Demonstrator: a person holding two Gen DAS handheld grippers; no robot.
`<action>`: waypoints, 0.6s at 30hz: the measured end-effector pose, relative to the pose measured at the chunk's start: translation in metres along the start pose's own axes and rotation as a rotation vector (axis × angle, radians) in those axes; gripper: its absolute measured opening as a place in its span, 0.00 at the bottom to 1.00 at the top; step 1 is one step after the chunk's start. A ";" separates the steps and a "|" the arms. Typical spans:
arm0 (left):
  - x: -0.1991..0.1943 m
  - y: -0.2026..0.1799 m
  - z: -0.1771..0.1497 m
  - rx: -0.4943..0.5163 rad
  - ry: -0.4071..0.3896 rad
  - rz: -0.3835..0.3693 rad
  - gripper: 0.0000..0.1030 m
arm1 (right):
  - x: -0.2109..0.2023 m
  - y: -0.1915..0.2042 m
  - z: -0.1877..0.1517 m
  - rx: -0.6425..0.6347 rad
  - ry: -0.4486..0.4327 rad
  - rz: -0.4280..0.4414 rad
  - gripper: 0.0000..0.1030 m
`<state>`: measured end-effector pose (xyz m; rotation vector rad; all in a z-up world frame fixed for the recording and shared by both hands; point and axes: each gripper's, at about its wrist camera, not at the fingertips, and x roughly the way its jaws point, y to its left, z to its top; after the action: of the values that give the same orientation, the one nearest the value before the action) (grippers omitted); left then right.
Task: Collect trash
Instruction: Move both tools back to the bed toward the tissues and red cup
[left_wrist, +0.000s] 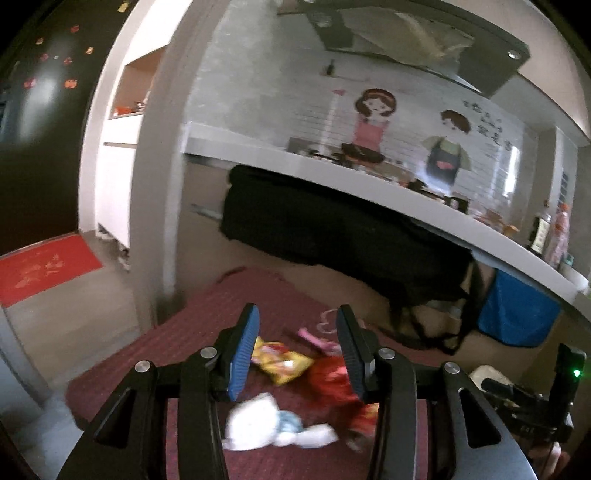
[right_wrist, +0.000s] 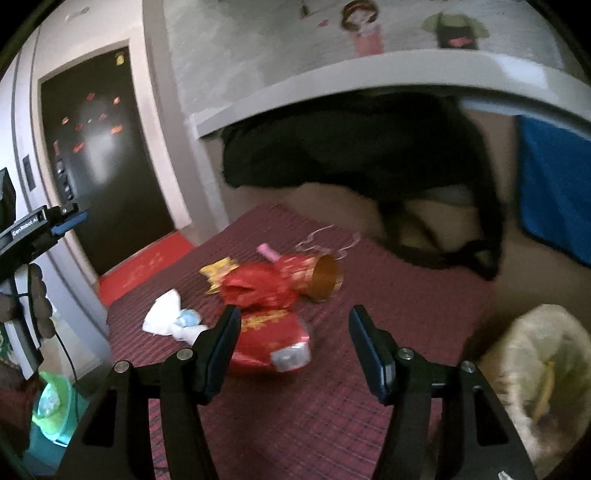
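Note:
Trash lies on a dark red mat (right_wrist: 388, 295): a crumpled red wrapper (right_wrist: 258, 288), a red packet (right_wrist: 269, 343), a gold-lined paper cup (right_wrist: 323, 277) on its side, a yellow wrapper (left_wrist: 280, 363), a white tissue wad (left_wrist: 255, 424) and a small pink piece (right_wrist: 269, 253). My left gripper (left_wrist: 295, 347) is open and empty above the yellow wrapper and tissue. My right gripper (right_wrist: 293, 343) is open and empty, just in front of the red packet. A bin lined with a pale bag (right_wrist: 546, 373) stands right of the mat.
A white counter (left_wrist: 369, 177) runs across the back with black cloth (left_wrist: 332, 229) hanging under it and a blue bag (left_wrist: 517, 314) to the right. A dark door (right_wrist: 99, 155) and a red doormat (left_wrist: 44, 266) are at the left. A green container (right_wrist: 55, 410) sits lower left.

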<state>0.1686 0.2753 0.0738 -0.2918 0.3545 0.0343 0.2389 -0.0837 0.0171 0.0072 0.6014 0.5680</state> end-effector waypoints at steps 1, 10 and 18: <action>0.002 0.007 -0.004 -0.005 0.008 0.001 0.44 | 0.010 0.005 -0.001 0.000 0.019 0.012 0.56; 0.066 0.040 -0.076 -0.066 0.247 -0.095 0.46 | 0.047 0.010 -0.015 0.030 0.112 0.047 0.56; 0.118 0.057 -0.126 -0.159 0.376 -0.037 0.52 | 0.060 0.008 -0.021 0.024 0.129 0.027 0.56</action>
<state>0.2319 0.2912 -0.0954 -0.4642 0.7215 -0.0294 0.2640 -0.0495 -0.0306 0.0016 0.7348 0.5907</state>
